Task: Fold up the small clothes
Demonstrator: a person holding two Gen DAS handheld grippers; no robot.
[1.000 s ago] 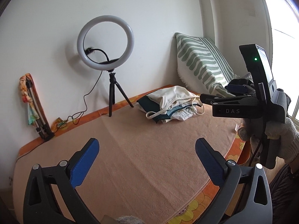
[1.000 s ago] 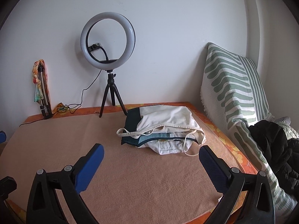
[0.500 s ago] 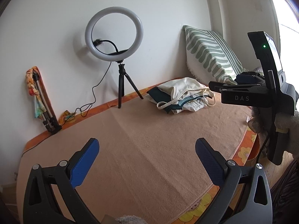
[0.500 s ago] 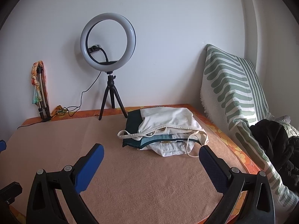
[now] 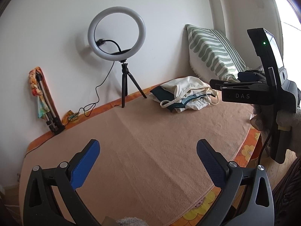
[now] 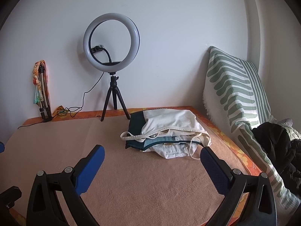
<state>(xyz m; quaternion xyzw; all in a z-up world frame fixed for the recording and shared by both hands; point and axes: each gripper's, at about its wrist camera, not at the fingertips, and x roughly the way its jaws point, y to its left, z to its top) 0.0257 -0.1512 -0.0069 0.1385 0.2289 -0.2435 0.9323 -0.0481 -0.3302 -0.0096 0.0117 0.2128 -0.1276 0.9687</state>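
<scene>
A pile of small clothes, cream, white and dark teal, lies at the back right of the tan blanket. It also shows in the left wrist view. My right gripper is open and empty, just in front of the pile and apart from it. My left gripper is open and empty over the bare blanket, well short of the pile. The right gripper's body shows from the side in the left wrist view, near the pile.
A ring light on a small tripod stands at the back by the wall. A folded tripod with a colourful cloth leans at the back left. A striped green cushion and a black jacket lie at the right edge.
Both grippers have drawn back and risen slightly, so the pile looks a little farther. Both stay open and empty. The clothes have not moved.
</scene>
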